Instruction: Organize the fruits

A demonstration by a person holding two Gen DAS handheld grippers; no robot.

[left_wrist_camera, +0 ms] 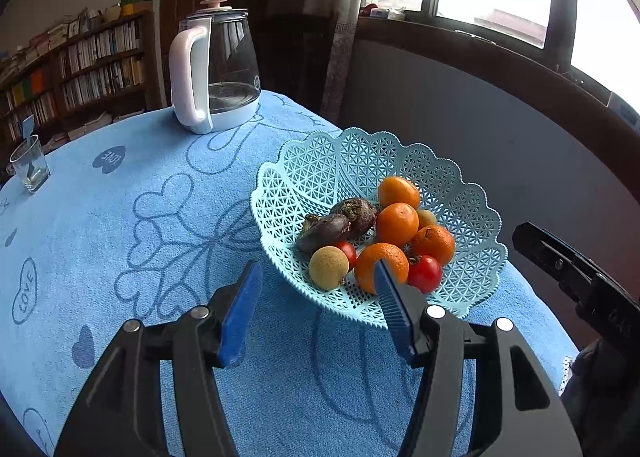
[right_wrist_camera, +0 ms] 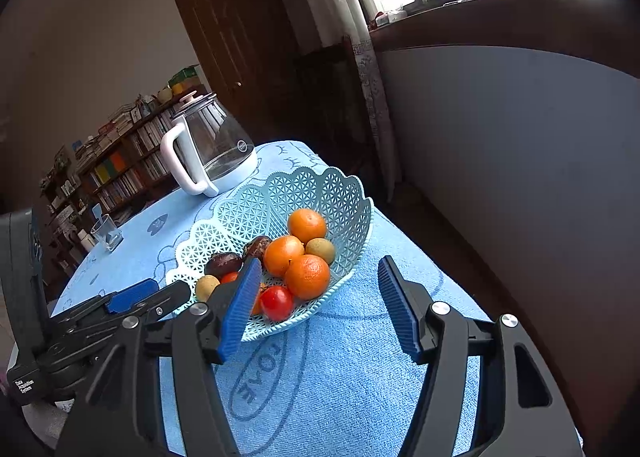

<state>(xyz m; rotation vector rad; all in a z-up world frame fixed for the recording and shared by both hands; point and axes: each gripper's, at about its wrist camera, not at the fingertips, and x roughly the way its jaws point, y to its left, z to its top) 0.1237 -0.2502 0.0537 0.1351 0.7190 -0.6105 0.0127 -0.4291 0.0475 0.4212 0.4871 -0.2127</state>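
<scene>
A light blue lattice basket (left_wrist_camera: 460, 185) sits on the blue cloth near the table's right edge. It holds several oranges (left_wrist_camera: 397, 224), two red tomatoes (left_wrist_camera: 425, 273), two dark purple fruits (left_wrist_camera: 324, 231) and small yellow-brown fruits (left_wrist_camera: 329, 269). My left gripper (left_wrist_camera: 318, 271) stands open just in front of the basket's near rim, with nothing between its blue pads. My right gripper (right_wrist_camera: 319, 265) is also open and empty, a little short of the basket (right_wrist_camera: 352, 201) on its right side. The left gripper (right_wrist_camera: 160, 293) shows at the left in the right wrist view.
A glass kettle (left_wrist_camera: 216, 69) with a white handle stands at the far side of the table. A small drinking glass (left_wrist_camera: 30, 167) is at the far left. The table drops off right of the basket, towards a wall and window. A bookshelf (left_wrist_camera: 80, 69) fills the background.
</scene>
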